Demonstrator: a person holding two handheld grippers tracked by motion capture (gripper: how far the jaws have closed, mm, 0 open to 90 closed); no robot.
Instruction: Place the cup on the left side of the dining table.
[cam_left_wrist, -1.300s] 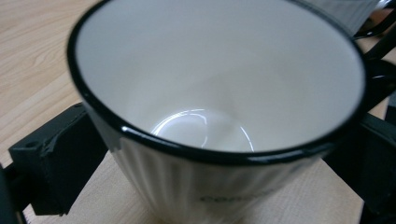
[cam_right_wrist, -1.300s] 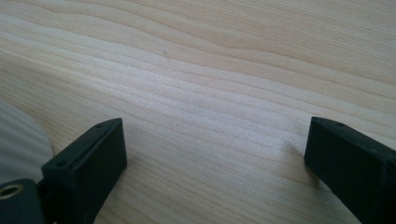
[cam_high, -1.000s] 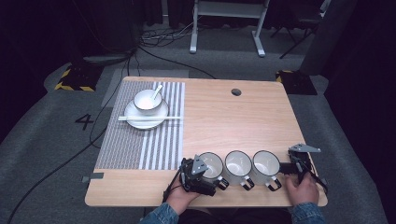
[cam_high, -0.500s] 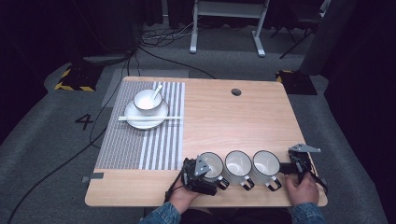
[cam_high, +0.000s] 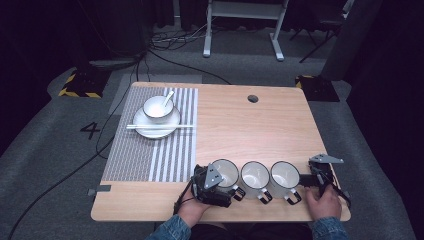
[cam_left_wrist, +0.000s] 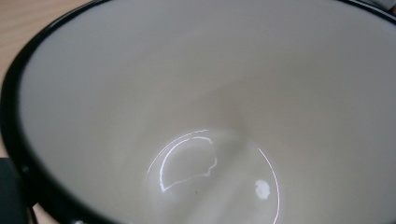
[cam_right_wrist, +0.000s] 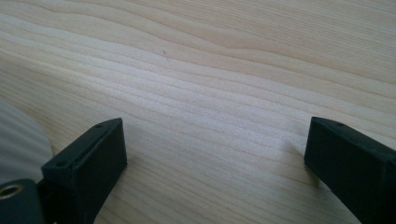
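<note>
Three white mugs with black rims stand in a row along the table's front edge: left (cam_high: 226, 172), middle (cam_high: 255, 176), right (cam_high: 285, 176), handles toward the person. My left gripper (cam_high: 211, 184) sits against the left mug's left side. The left gripper view looks straight into that mug (cam_left_wrist: 224, 112), and one black jaw presses its outer wall at the bottom left corner. My right gripper (cam_high: 316, 176) rests just right of the right mug. Its jaws stand wide apart (cam_right_wrist: 215, 158) over bare wood, with the mug's pale wall (cam_right_wrist: 18, 140) at the left.
A striped placemat (cam_high: 150, 155) covers the table's left part. On it stands a plate (cam_high: 145, 131) with a bowl (cam_high: 158, 107), a spoon (cam_high: 169, 96) and chopsticks (cam_high: 160, 126). A cable hole (cam_high: 252, 98) lies near the far edge. The table (cam_high: 250, 130) has bare wood in the middle.
</note>
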